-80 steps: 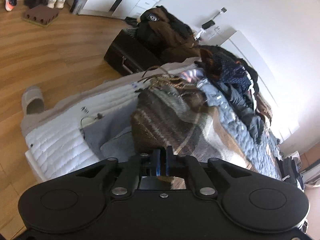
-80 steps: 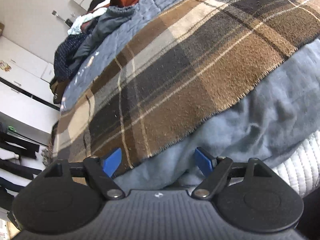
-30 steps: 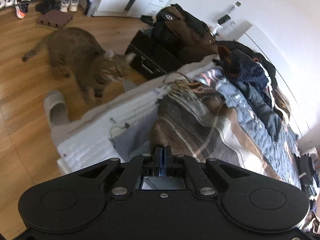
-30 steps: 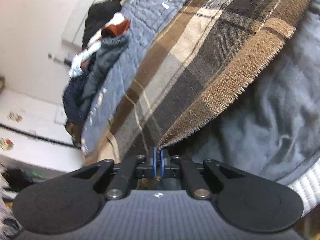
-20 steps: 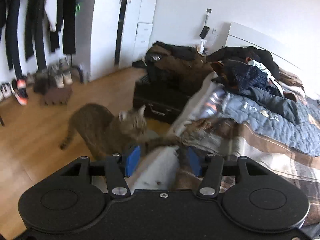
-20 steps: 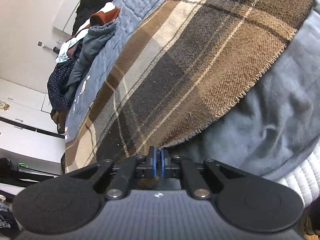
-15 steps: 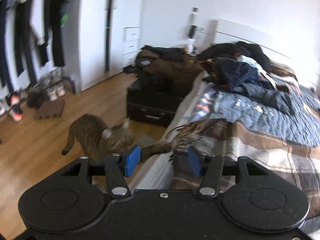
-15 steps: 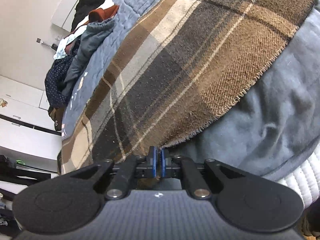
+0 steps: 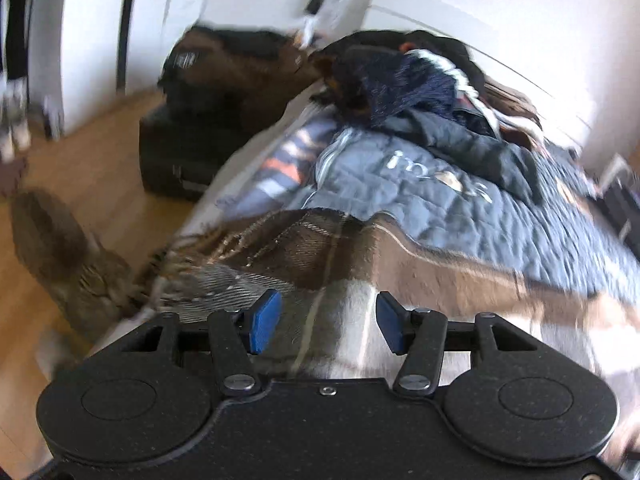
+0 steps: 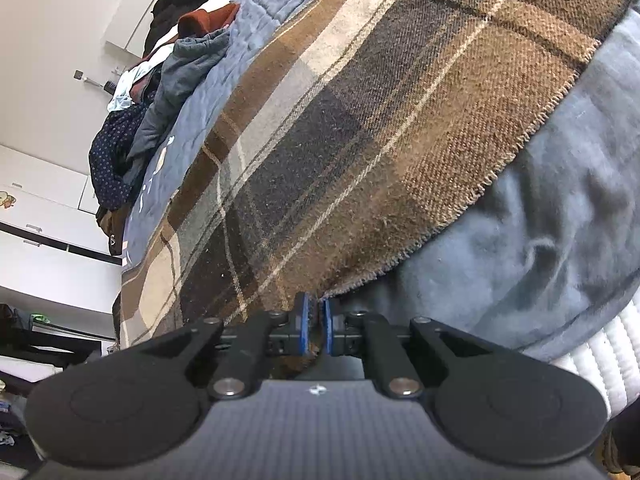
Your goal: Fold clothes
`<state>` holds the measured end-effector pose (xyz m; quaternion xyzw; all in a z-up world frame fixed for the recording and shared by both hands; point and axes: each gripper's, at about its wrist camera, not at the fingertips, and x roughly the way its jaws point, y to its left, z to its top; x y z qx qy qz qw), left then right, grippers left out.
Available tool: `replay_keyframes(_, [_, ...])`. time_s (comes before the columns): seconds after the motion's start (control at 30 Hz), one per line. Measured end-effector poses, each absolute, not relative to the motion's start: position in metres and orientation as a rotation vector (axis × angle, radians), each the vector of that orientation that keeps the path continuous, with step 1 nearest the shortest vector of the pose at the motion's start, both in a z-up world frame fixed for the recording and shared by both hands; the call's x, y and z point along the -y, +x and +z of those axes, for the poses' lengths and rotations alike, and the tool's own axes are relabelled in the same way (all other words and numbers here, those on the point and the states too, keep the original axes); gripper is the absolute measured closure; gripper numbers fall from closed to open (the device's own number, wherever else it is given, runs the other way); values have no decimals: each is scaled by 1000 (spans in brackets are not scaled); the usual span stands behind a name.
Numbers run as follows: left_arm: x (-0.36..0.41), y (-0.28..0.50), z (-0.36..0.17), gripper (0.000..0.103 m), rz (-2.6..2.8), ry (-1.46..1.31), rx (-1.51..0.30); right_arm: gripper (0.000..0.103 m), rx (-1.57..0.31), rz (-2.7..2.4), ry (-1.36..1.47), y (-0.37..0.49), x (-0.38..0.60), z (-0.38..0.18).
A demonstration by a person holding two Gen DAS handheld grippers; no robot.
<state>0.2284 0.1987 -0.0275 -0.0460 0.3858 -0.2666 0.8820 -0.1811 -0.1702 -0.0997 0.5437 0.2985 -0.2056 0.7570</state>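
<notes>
The plaid scarf (image 10: 360, 140) lies spread across the bed (image 9: 460, 200) (soft, thick weave, likely limp), best taken by its edge. Right gripper (image 10: 316, 322) pinches that edge; left gripper (image 9: 326, 320) gapes empty above it.

Brown plaid wool blanket (image 10: 360, 140) spread across bed, over grey fleece throw (image 10: 540, 240); blue quilted cover (image 9: 460, 208) behind it; heaped dark clothes (image 9: 400, 80) farther back. Tabby cat (image 9: 68, 256) on wooden floor (image 9: 100, 168), left of bed.
</notes>
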Motion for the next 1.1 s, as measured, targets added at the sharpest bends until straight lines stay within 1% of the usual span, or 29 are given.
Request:
replay_keyframes(0.2, [-193,274,-48,50,-515,-230,-890,95,-660,-441,1184,-179,171,-98])
replay_keyframes(0.3, [-194,288,-50,50,-464,-226,-873,95,-659,-437,1188,-177,171,-97])
replay_keyframes(0.57, [-195,343,-17,50,-339,-221,-726,95,-655,-437,1186,-172,171,-95])
replay_keyframes(0.73, [-197,366,5,50,-270,-213,-679,95,-659,-441,1178,-170,171,-95])
replay_keyframes(0.87, [-221,340,24,50,-351,-293,-660,95,-658,-443,1177,-169,171,-95])
replay_keyframes(0.93, [-238,305,27,45,-423,-309,-652,94,-653,-442,1182,-168,171,-94])
replay_keyframes(1.03, [-269,244,19,41,-490,-280,-665,94,-645,-442,1193,-169,172,-95])
replay_keyframes(1.1, [-290,204,5,41,-459,-235,-706,94,-651,-446,1185,-169,171,-94])
